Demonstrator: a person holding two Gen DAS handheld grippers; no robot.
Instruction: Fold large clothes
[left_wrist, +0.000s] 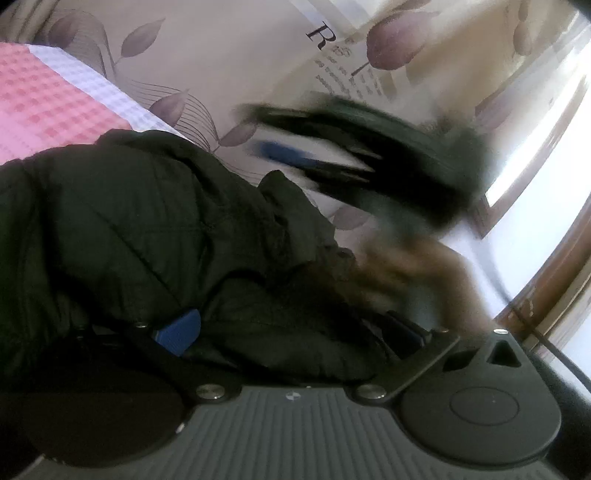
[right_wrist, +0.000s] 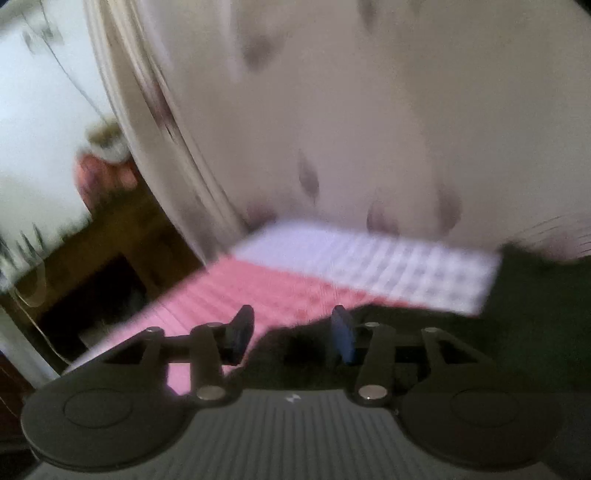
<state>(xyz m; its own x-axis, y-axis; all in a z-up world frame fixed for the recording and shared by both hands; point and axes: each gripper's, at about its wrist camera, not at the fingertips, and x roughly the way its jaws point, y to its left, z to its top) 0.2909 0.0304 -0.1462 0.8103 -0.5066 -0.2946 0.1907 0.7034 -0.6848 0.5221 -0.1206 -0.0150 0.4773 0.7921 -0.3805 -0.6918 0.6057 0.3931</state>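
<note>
A large dark green quilted jacket (left_wrist: 155, 229) with a brown fur trim (left_wrist: 402, 273) fills the left wrist view and bunches between my left gripper's (left_wrist: 288, 332) blue pads (left_wrist: 181, 330). The jaws stand apart with the jacket's thick cloth between them. My right gripper shows in the left wrist view (left_wrist: 332, 155) as a blurred dark shape above the jacket. In the right wrist view my right gripper (right_wrist: 291, 334) is open and empty over the jacket's dark edge (right_wrist: 535, 314).
A pink and white checked folded cloth (right_wrist: 332, 273) lies on the floral bedsheet (right_wrist: 369, 110) beside the jacket; it also shows in the left wrist view (left_wrist: 48, 99). A dark wooden cabinet (right_wrist: 110, 251) stands at the left. A wooden frame (left_wrist: 554, 273) is at the right.
</note>
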